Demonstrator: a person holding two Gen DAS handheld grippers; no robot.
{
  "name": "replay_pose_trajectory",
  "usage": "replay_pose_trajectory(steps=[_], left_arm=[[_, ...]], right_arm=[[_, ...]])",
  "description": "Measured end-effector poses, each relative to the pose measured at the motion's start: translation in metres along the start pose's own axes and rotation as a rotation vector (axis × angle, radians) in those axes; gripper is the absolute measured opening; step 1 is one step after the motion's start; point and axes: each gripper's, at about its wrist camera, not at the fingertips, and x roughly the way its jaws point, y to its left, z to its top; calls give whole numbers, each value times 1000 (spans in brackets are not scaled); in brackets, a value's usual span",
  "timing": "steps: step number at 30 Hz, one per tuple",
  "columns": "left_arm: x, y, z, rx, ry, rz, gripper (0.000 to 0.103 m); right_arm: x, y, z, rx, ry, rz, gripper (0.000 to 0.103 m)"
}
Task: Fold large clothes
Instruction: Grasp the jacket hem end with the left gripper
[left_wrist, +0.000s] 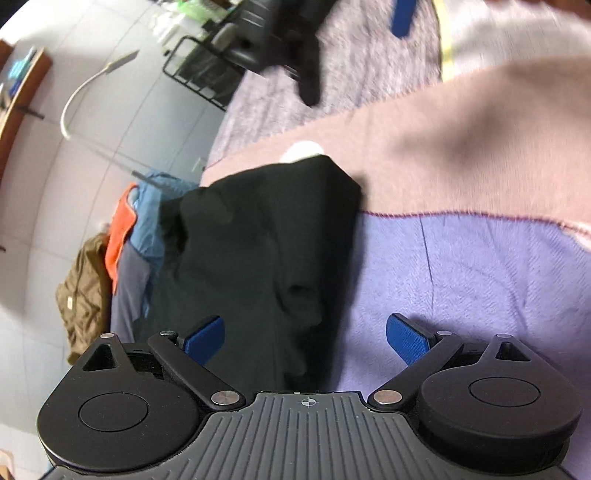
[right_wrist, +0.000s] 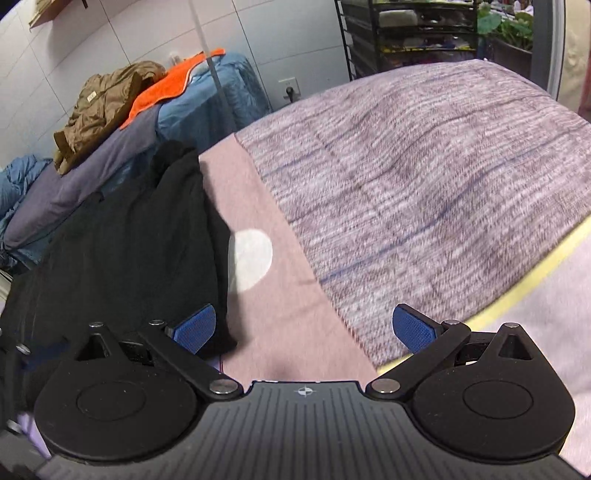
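Right wrist shows black garment (right_wrist: 122, 236) on blanketed bed (right_wrist: 424, 177), tiled wall (right_wrist: 74, 48) behind.

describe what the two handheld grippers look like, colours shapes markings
Both look alike. The left gripper and right gripper each have a black body with a ribbed grey top plate bearing a small crosshair mark, two round black discs at the sides, black link arms with silver pivot pins, and blue textured fingers. No cables, hands or sleeves show.
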Motion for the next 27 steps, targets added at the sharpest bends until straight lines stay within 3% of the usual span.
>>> replay_pose_trajectory(steps=[3,16,24,27], left_arm=[[17,-6,0,56,13,11,103],[61,18,37,97,-35,97,103],[68,12,57,166,-101,129,103],[72,17,64,135,-100,123,103]], right_arm=[[3,-4,0,2,10,7,102],[10,-29,-3,38,56,9,102],[14,-39,0,36,77,-3,102],[16,-38,1,30,83,1,102]])
